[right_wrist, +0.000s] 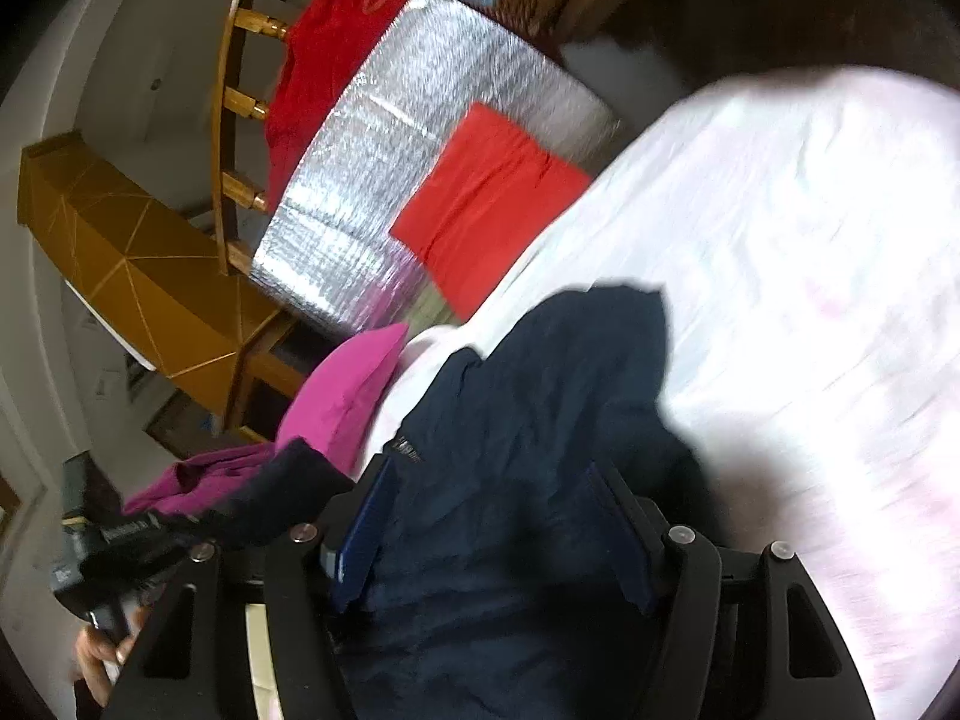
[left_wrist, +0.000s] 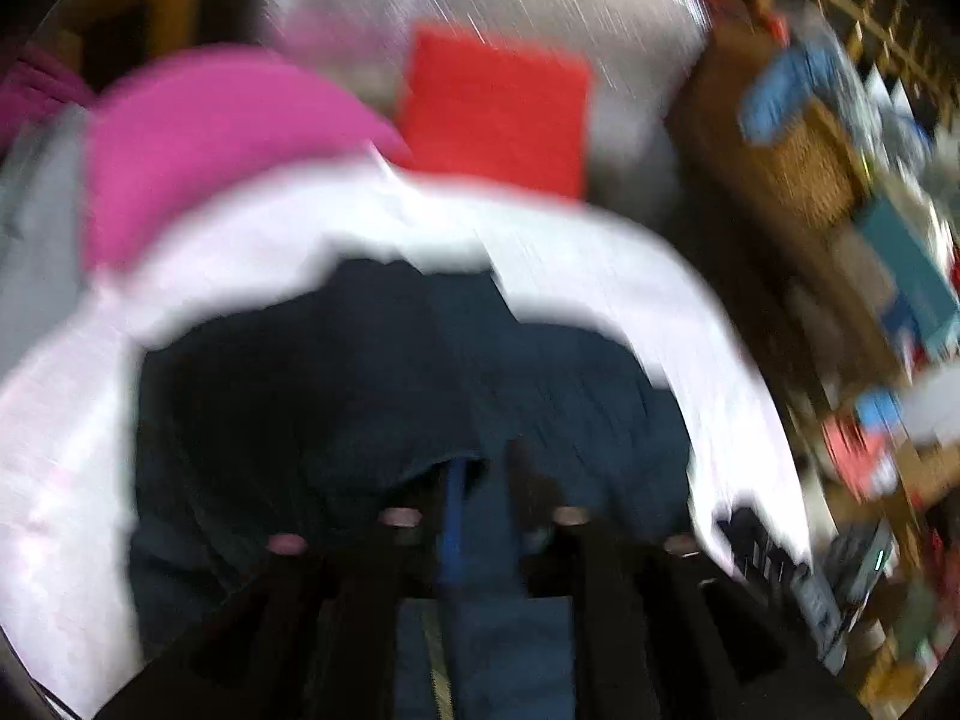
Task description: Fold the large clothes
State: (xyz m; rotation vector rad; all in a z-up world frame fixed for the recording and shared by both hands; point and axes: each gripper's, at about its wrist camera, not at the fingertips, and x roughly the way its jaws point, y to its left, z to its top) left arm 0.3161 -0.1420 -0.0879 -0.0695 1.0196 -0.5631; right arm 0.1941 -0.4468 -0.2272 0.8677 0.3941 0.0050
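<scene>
A dark navy garment [right_wrist: 540, 408] lies bunched on a white sheet [right_wrist: 780, 252]. My right gripper [right_wrist: 498, 534] has its blue-padded fingers [right_wrist: 360, 546] spread with navy cloth filling the gap between them; no clamping shows. In the blurred left wrist view the same navy garment [left_wrist: 372, 372] covers the lower middle, and my left gripper [left_wrist: 480, 480] has its fingers close together on a fold of it. The left gripper body [right_wrist: 102, 546] and the hand holding it show at the lower left of the right wrist view.
A pink pillow [right_wrist: 348, 396] and magenta cloth [right_wrist: 198, 474] lie beside the sheet. A folded red cloth [right_wrist: 486, 204] rests on a silver foil mat [right_wrist: 390, 156]. A wooden chair [right_wrist: 234, 96] with a red garment, a wooden cabinet [right_wrist: 138, 276] and cluttered shelves [left_wrist: 870, 240] stand around.
</scene>
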